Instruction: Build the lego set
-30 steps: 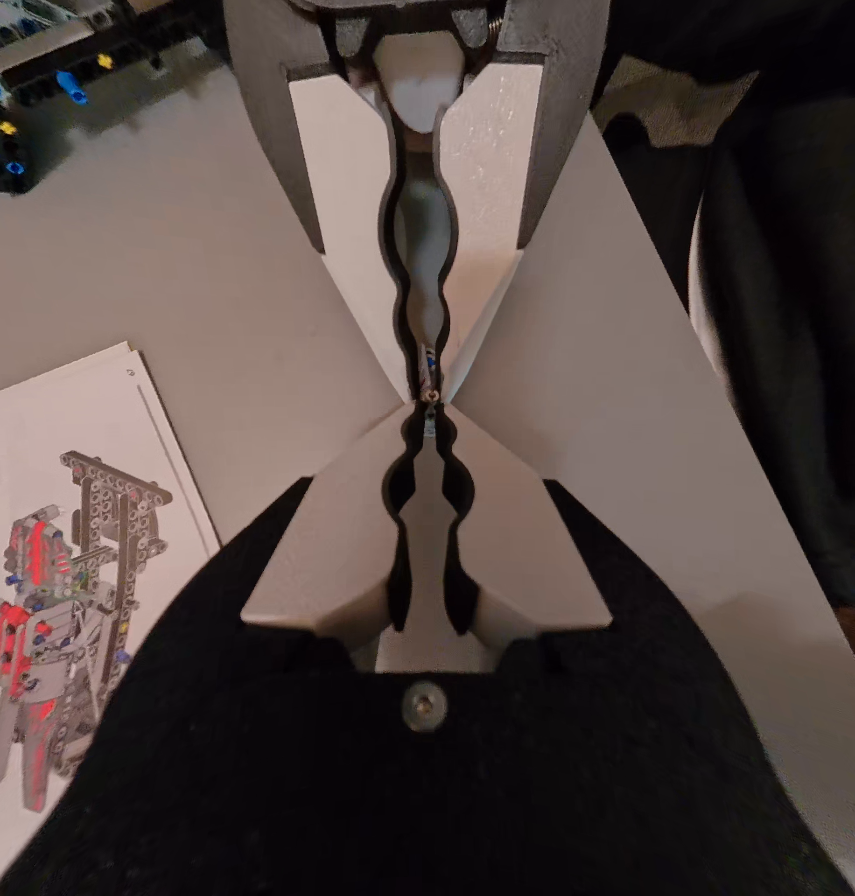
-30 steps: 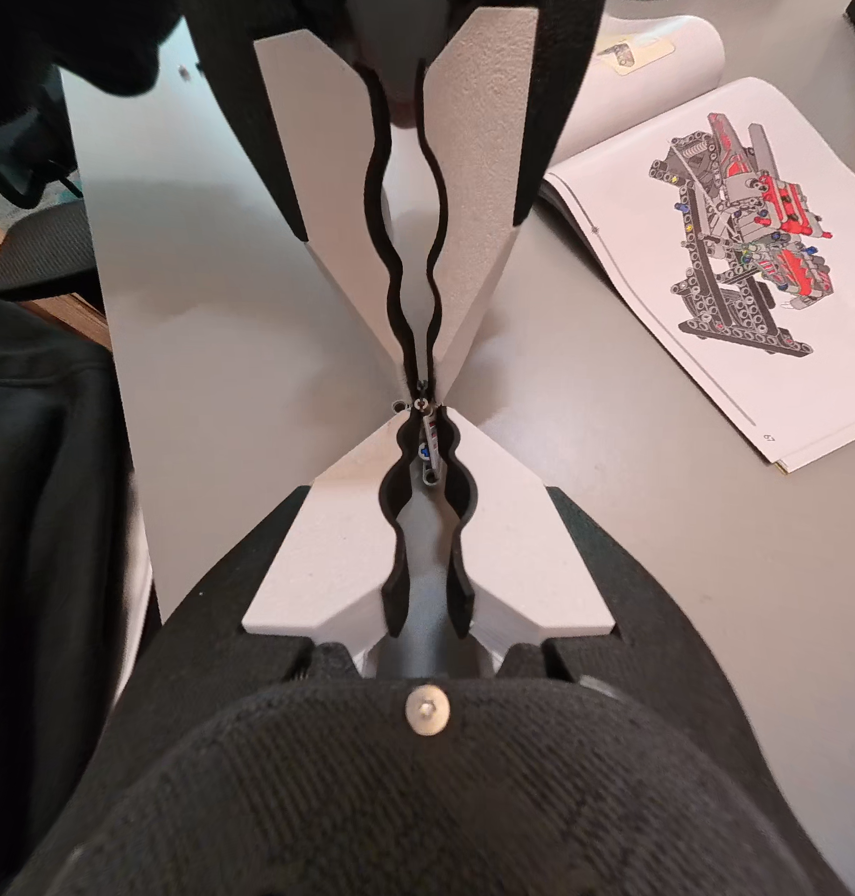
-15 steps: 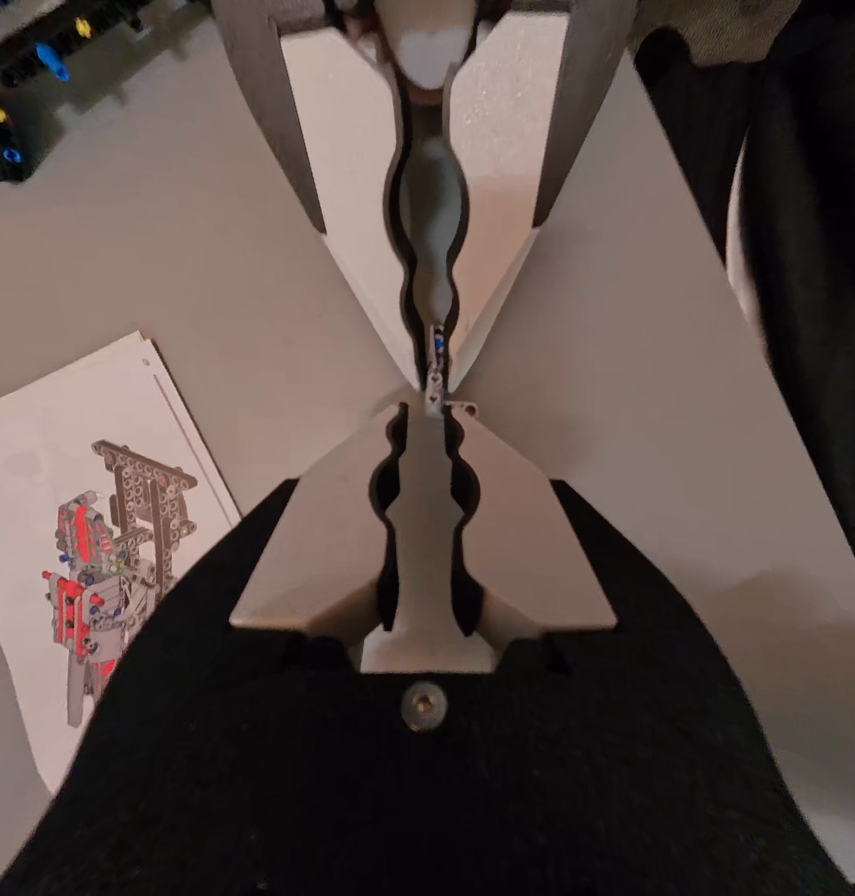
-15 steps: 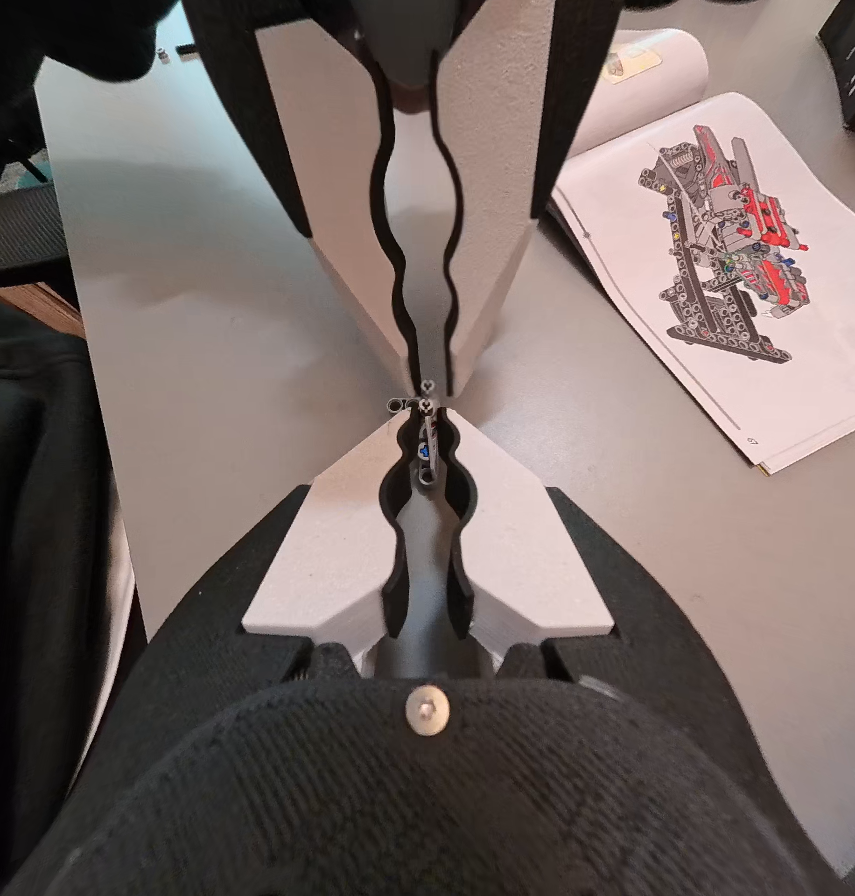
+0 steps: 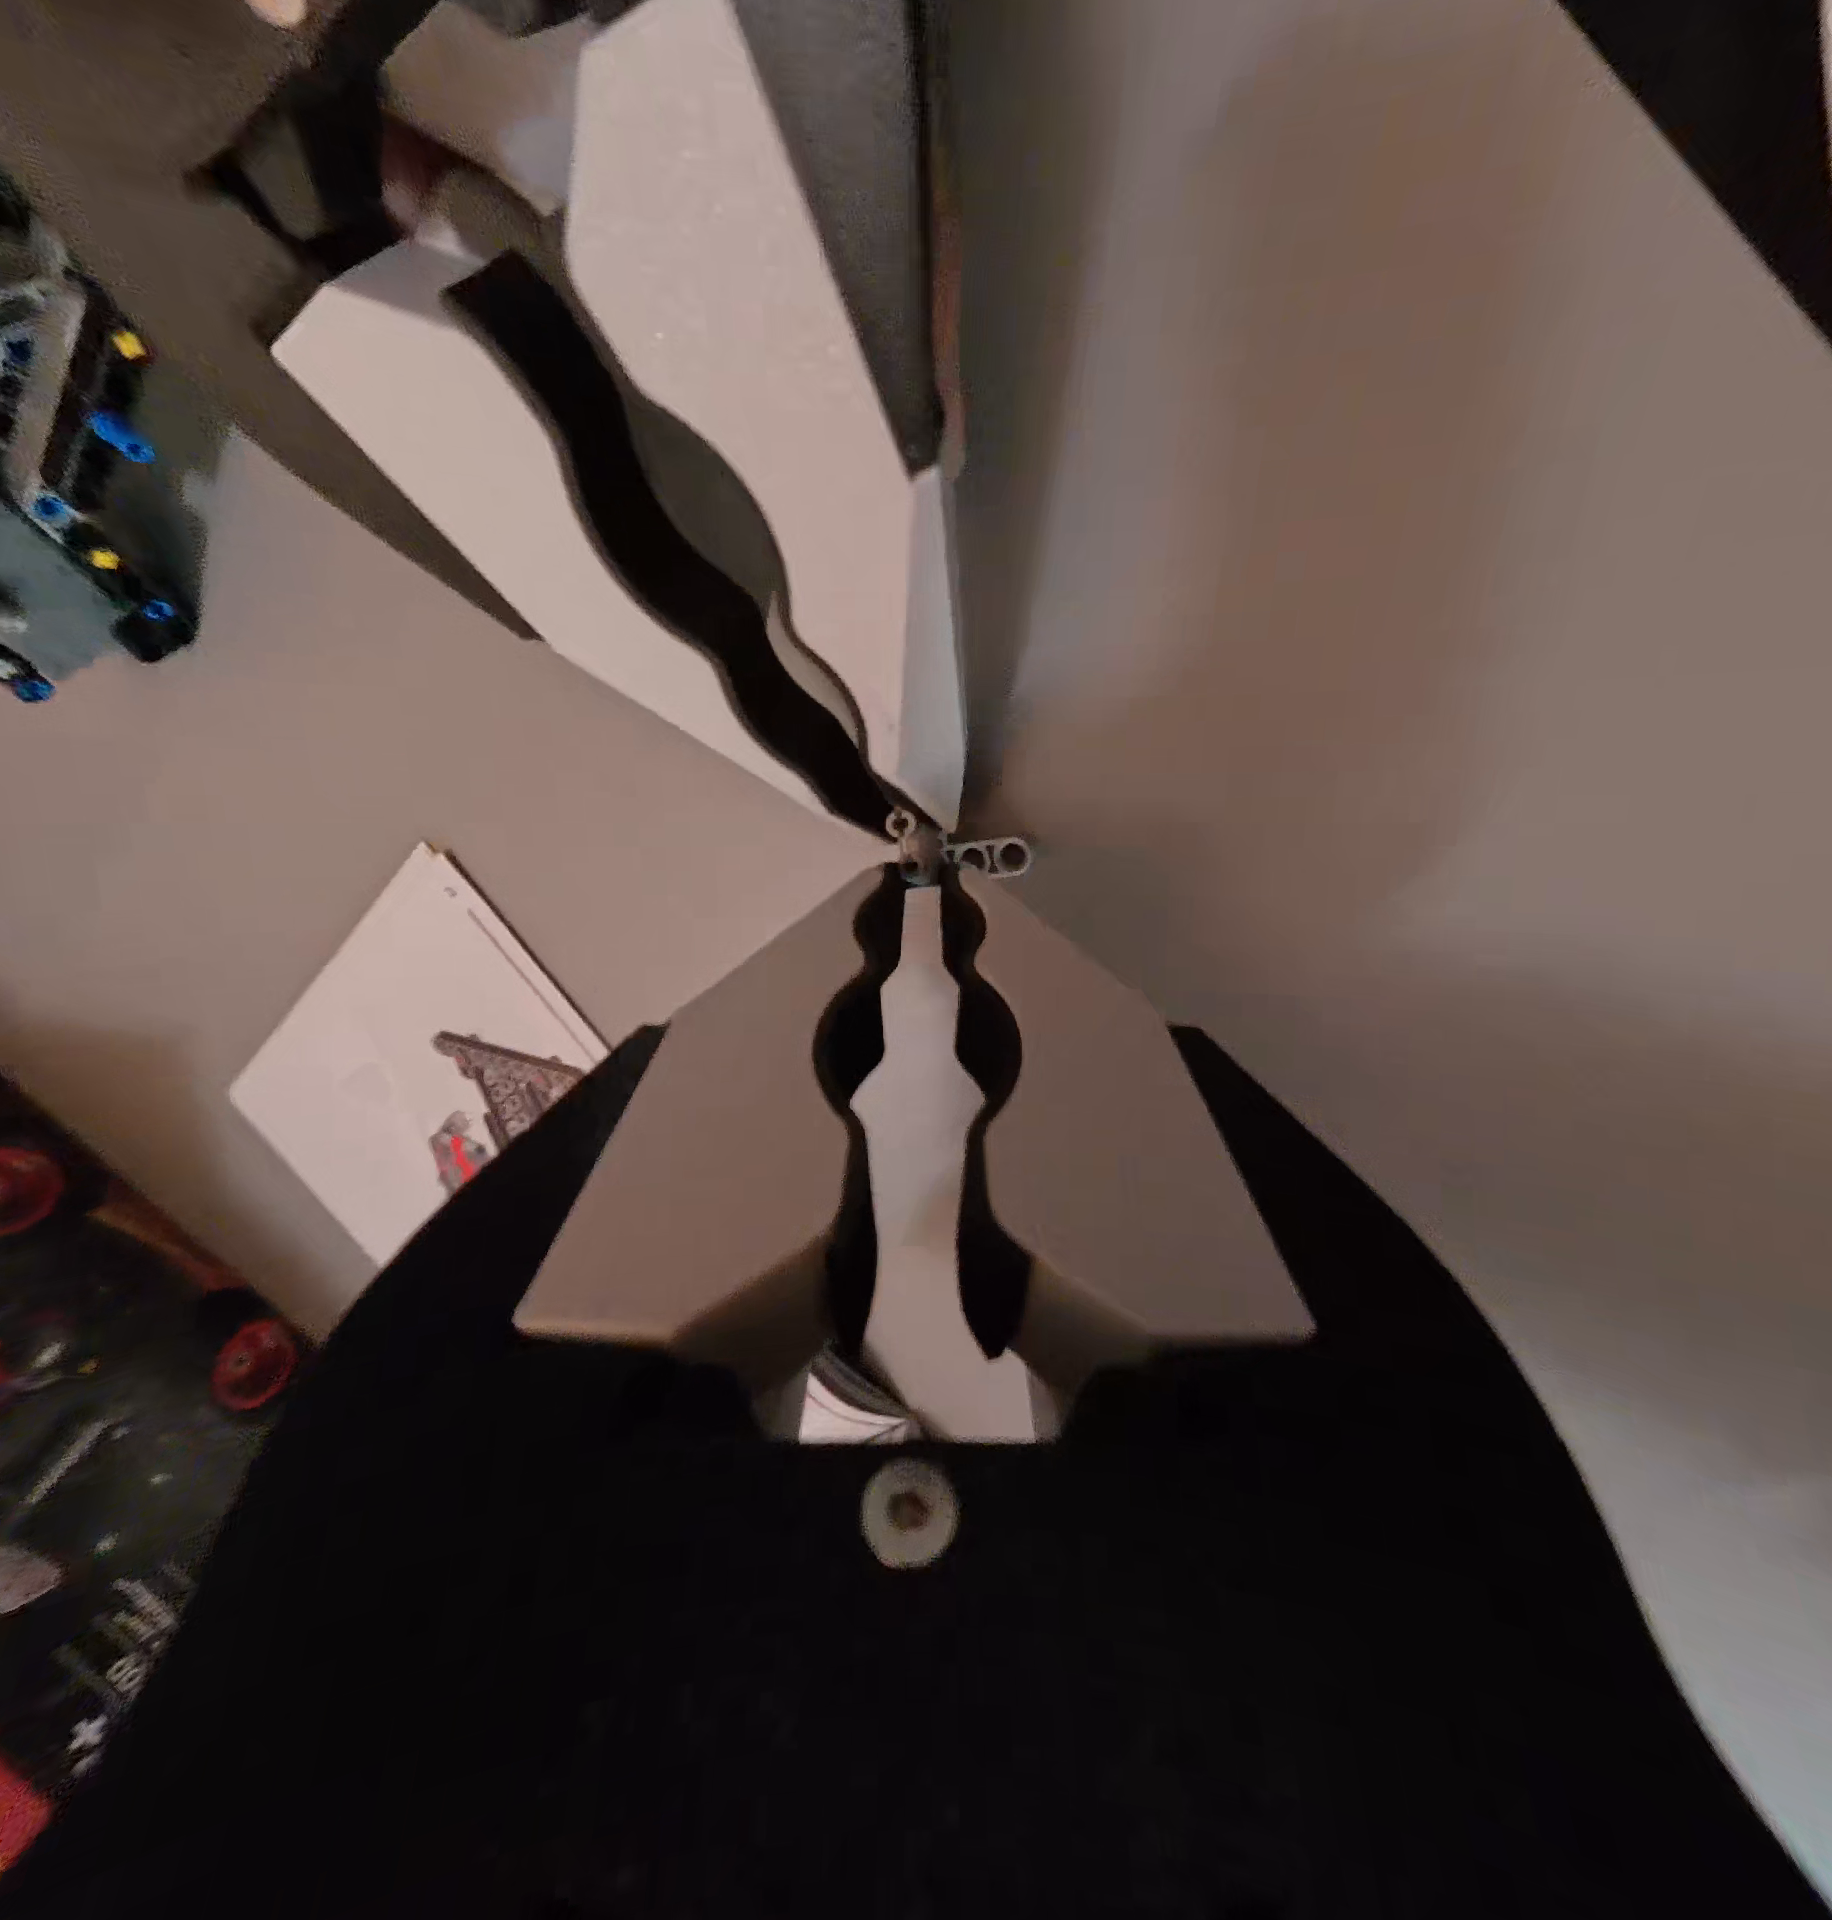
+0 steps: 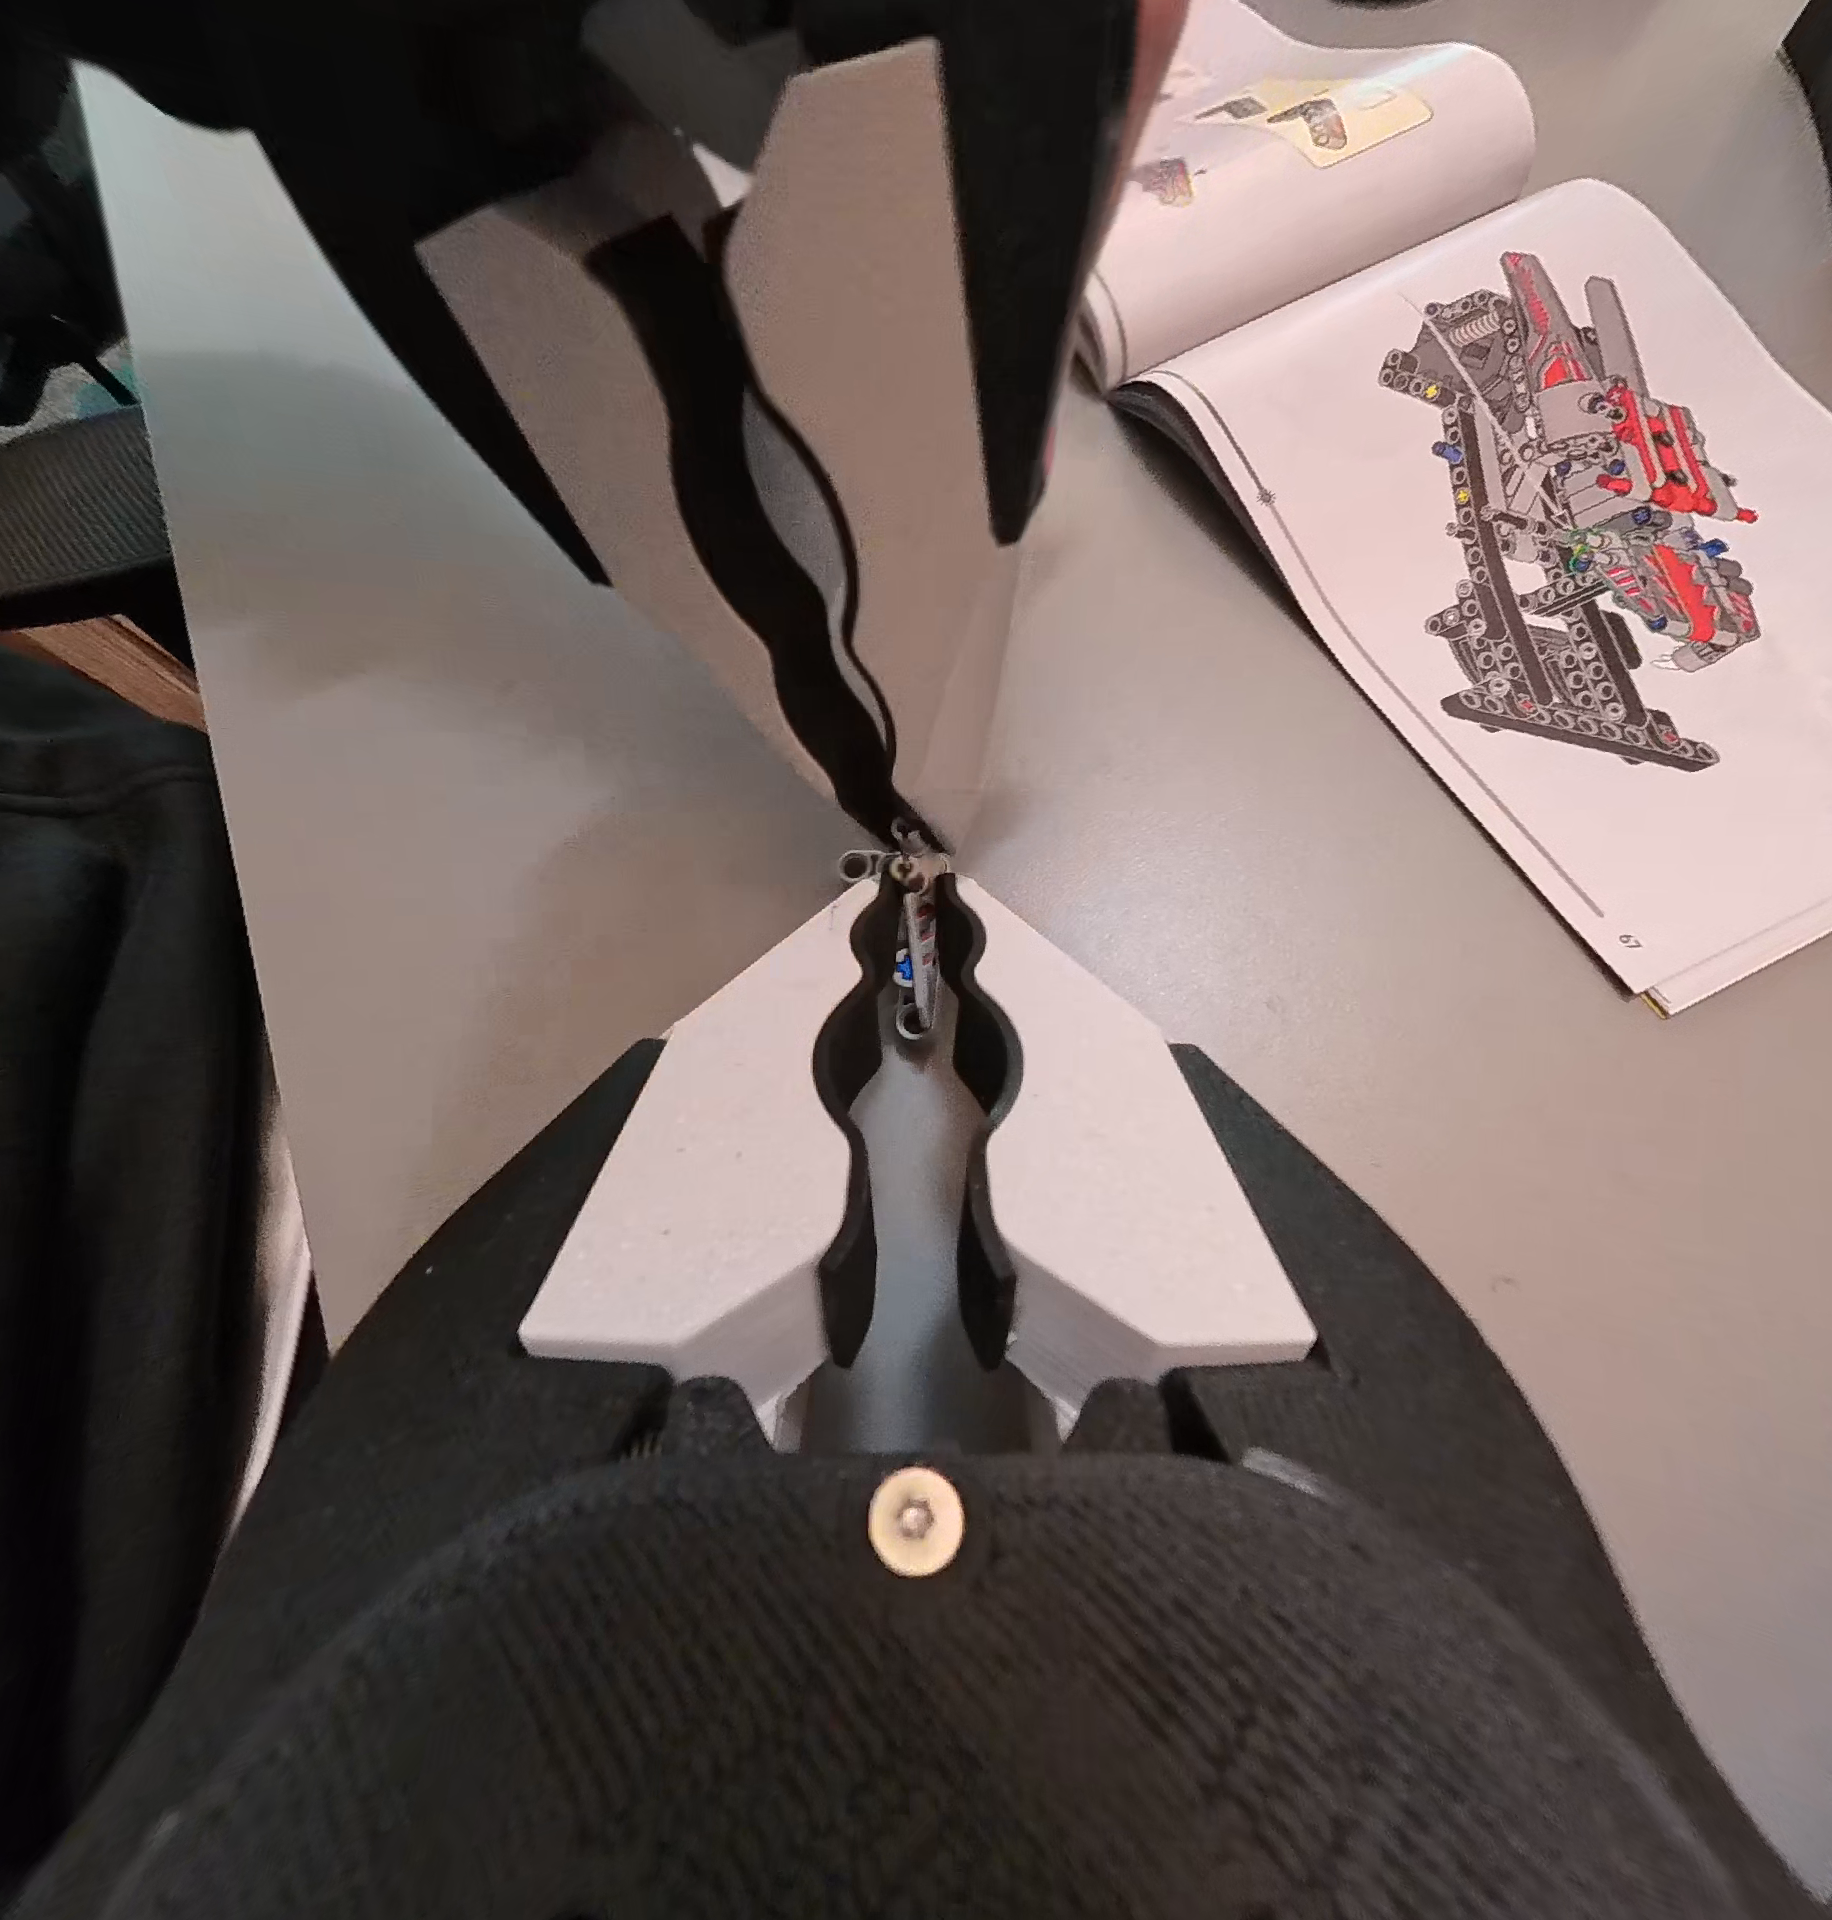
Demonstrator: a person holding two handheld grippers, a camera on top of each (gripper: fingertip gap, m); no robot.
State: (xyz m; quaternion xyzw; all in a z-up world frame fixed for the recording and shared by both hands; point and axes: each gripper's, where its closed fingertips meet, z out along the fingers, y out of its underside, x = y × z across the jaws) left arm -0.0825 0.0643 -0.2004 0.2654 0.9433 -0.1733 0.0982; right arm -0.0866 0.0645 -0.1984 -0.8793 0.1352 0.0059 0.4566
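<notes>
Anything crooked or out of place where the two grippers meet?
Nothing stands out. Both grippers meet tip to tip above the table: the right gripper pinches a grey lego piece, and the left gripper pinches a small grey beam lying crosswise to it.

A small grey beam [image 6: 862, 861] with holes stuck out sideways from a stickered grey piece [image 6: 920, 961] — joined, held above the counter.

Each tool is made of two white, wedge-shaped fingers set in a black body. The left tool [image 5: 922, 868] and the right tool [image 6: 917, 883] are lined inside with wavy black pads [image 6: 850, 1049]. One round silver screw [image 6: 915, 1537] is seen in the middle of each black body. The black body [image 6: 891, 1714] of the right tool is covered in a rough, woven-looking pattern.
</notes>
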